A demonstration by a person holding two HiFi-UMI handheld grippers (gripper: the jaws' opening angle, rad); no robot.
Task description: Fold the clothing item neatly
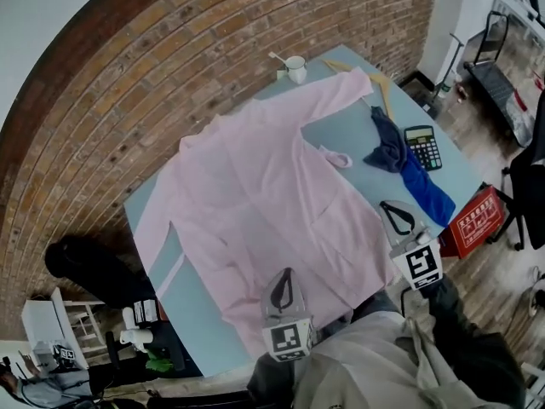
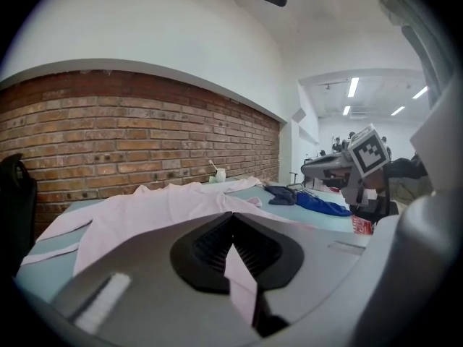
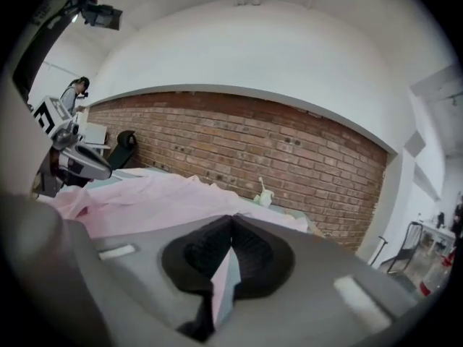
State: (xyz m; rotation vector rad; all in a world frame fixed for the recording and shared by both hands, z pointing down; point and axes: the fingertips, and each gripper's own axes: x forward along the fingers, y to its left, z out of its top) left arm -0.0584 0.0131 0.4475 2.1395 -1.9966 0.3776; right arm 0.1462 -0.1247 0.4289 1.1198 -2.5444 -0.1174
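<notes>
A pale pink long-sleeved garment [image 1: 255, 203] lies spread open on the light blue table [image 1: 200, 322], one sleeve reaching toward the far corner. My left gripper [image 1: 285, 275] is at the near hem, shut on a fold of the pink fabric [image 2: 239, 273] that shows between its closed jaws. My right gripper [image 1: 387, 207] is at the garment's near right edge, also shut on pink fabric [image 3: 223, 280]. In the left gripper view the gripper [image 2: 233, 221] looks along the garment [image 2: 159, 204]. In the right gripper view the gripper [image 3: 231, 221] looks across the cloth [image 3: 145, 197].
A white cup [image 1: 295, 68] and a wooden hanger [image 1: 381, 88] sit at the table's far corner. A blue cloth [image 1: 413, 173] and a calculator [image 1: 423, 147] lie on the right side. A red box [image 1: 473, 220] stands on the floor; a brick wall [image 1: 128, 83] runs behind.
</notes>
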